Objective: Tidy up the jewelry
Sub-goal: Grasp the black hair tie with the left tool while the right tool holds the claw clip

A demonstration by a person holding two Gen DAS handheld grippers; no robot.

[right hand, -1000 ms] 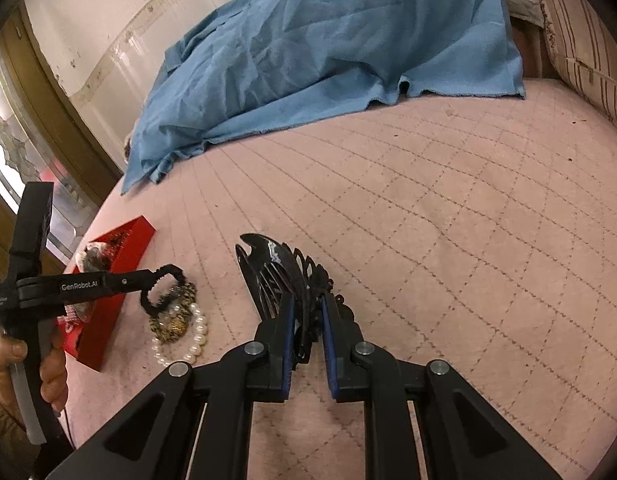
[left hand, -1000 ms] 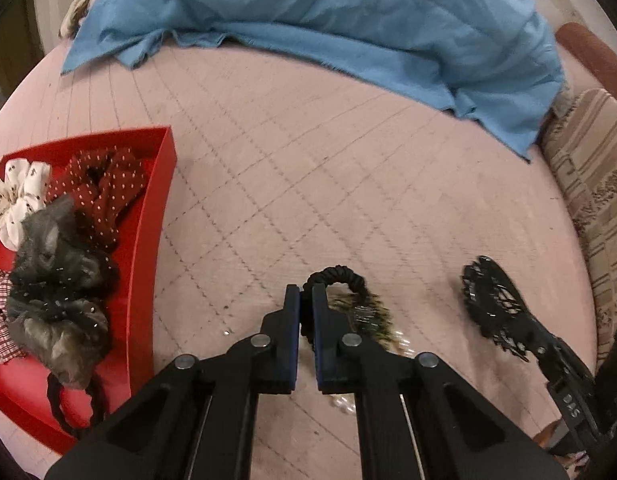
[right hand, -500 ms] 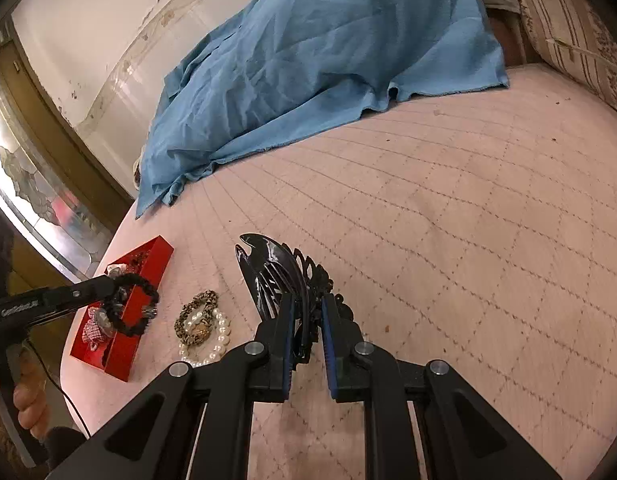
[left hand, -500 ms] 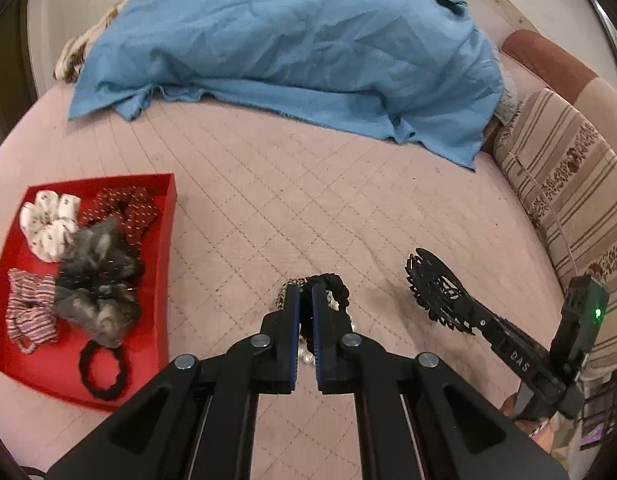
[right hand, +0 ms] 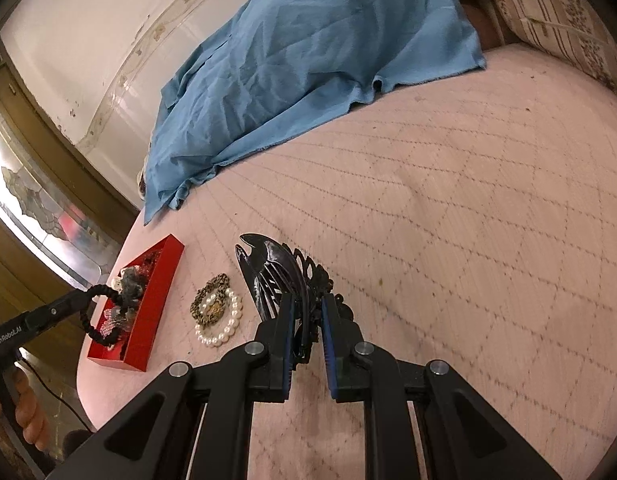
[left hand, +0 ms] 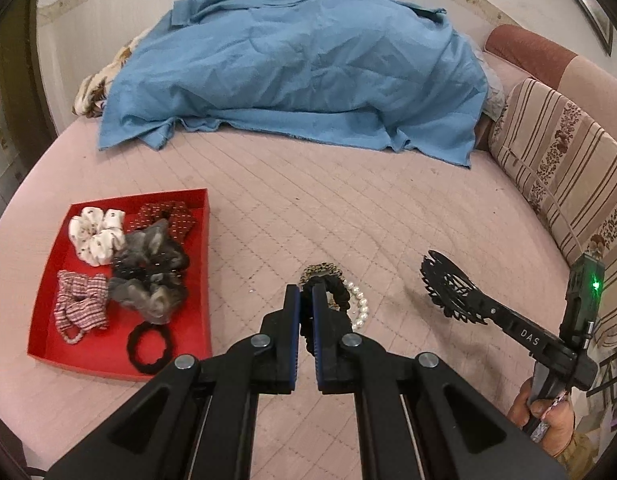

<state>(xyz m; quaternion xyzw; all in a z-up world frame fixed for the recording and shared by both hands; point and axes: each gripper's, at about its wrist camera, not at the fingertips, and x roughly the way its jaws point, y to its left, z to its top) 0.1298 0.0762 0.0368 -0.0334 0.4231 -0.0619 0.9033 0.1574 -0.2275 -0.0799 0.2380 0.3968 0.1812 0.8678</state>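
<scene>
My left gripper point(left hand: 306, 294) is shut on a black braided hair tie point(left hand: 340, 294) and holds it above the pink quilt; in the right wrist view the tie point(right hand: 93, 314) hangs in front of the red tray point(right hand: 156, 276). My right gripper point(right hand: 307, 304) is shut on a black lacy claw hair clip point(right hand: 274, 270), held above the quilt; it also shows in the left wrist view point(left hand: 448, 286). A pearl bracelet point(right hand: 222, 326) and a leopard-print hair tie point(right hand: 210, 298) lie on the quilt beside the tray.
The red tray point(left hand: 200, 288) holds several scrunchies and a black hair tie point(left hand: 148, 346). A blue sheet point(left hand: 300, 68) covers a heap at the back. A striped cushion point(left hand: 560, 184) lines the right side. The quilt's edge is near the tray.
My left gripper has lifted the black hair tie off the pearl bracelet and leopard tie and carried it up and toward the tray. The right gripper has risen slightly with the clip.
</scene>
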